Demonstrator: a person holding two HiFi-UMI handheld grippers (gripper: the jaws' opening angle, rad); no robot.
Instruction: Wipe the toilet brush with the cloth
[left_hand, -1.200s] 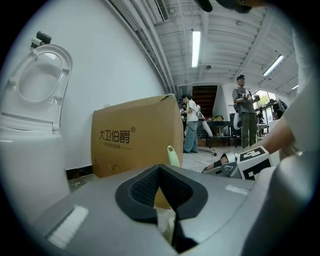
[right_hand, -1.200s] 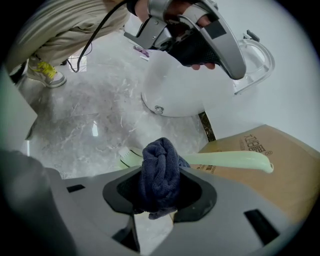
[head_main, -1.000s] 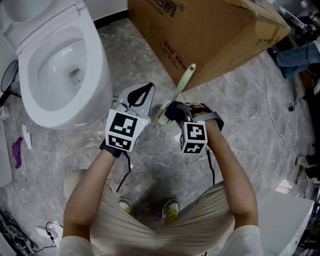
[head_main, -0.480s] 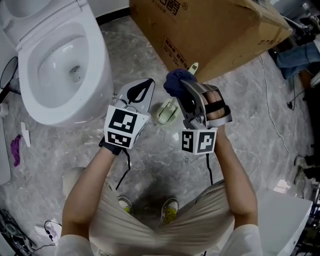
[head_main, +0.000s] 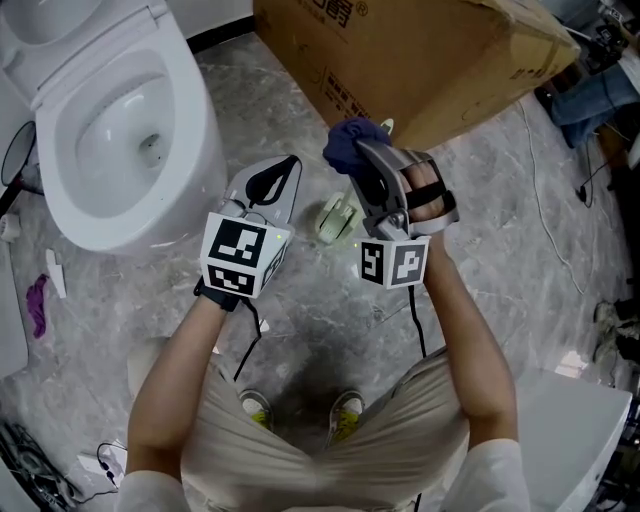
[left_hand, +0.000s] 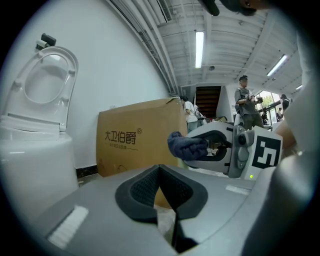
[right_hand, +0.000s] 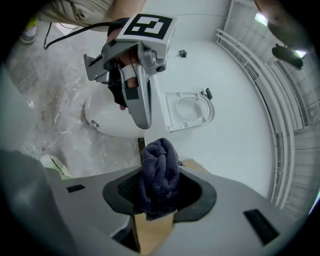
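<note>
right gripper (head_main: 364, 154) pinching a bunched dark blue cloth (head_main: 348, 142) over a half-hidden toilet brush (head_main: 337, 220)
only the brush's pale green head and the tip of its handle show; the rest of the handle is hidden behind the cloth and the right gripper, so i cannot tell whether cloth and handle touch. the left gripper (head_main: 286, 170) sits just beside the brush head, apart from it, its jaws pressed together on nothing. a small purple thing (head_main: 36, 302) near the frame's left edge is too small to name. the floor (head_main: 500, 230) is grey marbled tile; a white toilet (head_main: 196, 140) with its lid raised stands to the left, a big cardboard box (head_main: 420, 60) beyond the brush, and people (left_hand: 247, 100) stand far off under a ceiling strip light (left_hand: 199, 49)
</note>
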